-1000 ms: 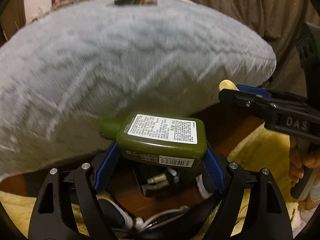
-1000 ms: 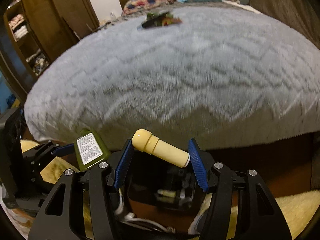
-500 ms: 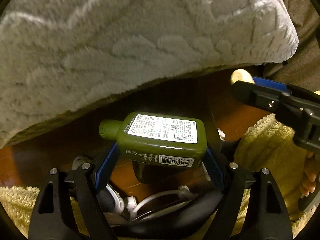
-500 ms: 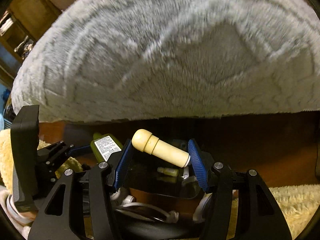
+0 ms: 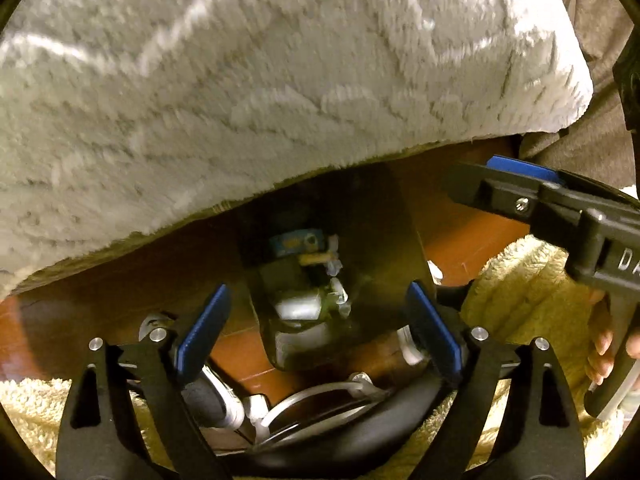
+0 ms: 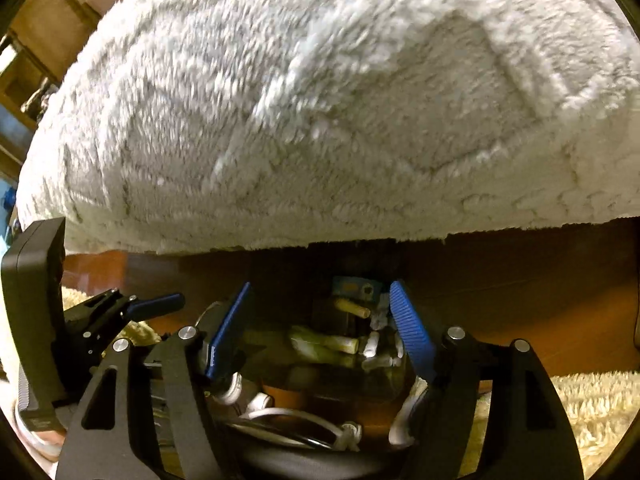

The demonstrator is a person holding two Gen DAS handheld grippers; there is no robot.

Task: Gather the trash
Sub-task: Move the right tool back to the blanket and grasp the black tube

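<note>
Both grippers hang over a dark trash bin (image 5: 384,248) at the foot of the bed, and the main risk, as I judge it, is the clutter around the bin's mouth; white cables (image 5: 312,394) loop just under the jaws at the bottom of the frame, so a careless lift could snag them and tip the bin, and the fluffy grey bedspread (image 5: 240,80) overhangs close above.

The left gripper (image 5: 316,330) has just been spreading its jaws and now stands wide with nothing between the blue pads; the green bottle (image 6: 320,344) appears, though the light is poor, to lie inside the bin below and between the jaws, among pale scraps.

The right gripper (image 6: 320,330) has likewise just been widening and is empty; the cream tube (image 6: 354,307) seems to rest in the bin just above the bottle, centre of the frame, beneath a blue-labelled item (image 6: 354,288).
</note>
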